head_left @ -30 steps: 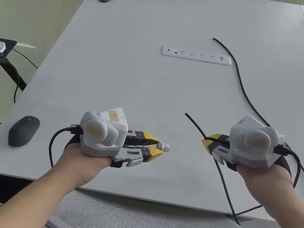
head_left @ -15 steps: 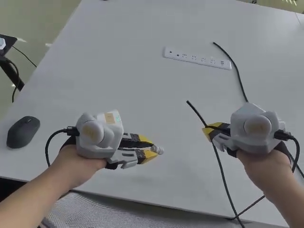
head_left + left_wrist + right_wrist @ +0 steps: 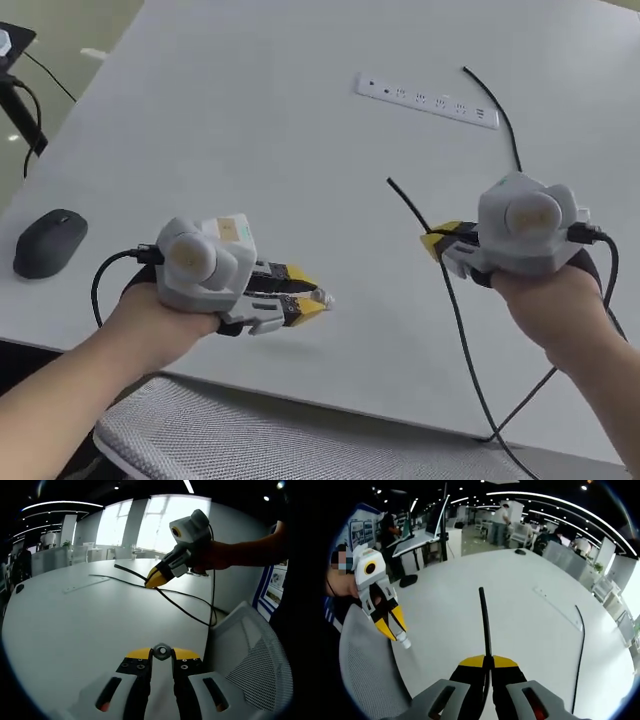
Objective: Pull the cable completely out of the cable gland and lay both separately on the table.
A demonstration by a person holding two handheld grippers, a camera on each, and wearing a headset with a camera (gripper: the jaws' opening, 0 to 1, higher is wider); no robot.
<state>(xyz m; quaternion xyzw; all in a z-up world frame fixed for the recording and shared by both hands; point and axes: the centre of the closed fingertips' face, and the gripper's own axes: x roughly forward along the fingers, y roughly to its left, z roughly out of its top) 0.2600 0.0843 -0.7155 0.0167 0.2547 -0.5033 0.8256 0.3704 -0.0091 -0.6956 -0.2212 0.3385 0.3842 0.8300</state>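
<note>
White bench (image 3: pixel 250 120) below: left tongs (image 3: pixel 312 303) pinched cable gland (image 3: pixel 161 651), right tongs (image 3: pixel 436 243) pinched cable (image 3: pixel 405 205), parted. Best lowered flat, well apart, then released.

Head view: bright, even overhead light; the white table (image 3: pixel 250 120) is close to washed out. A faint, soft shadow lies on it under the left gripper (image 3: pixel 308 303), near the front edge. Left gripper view: windows (image 3: pixel 145 525) blown out, scene backlit. Right gripper view: ceiling strip lights (image 3: pixel 545 505) crisp. Both gripper views bend strongly at the edges; own jaws slightly soft.
</note>
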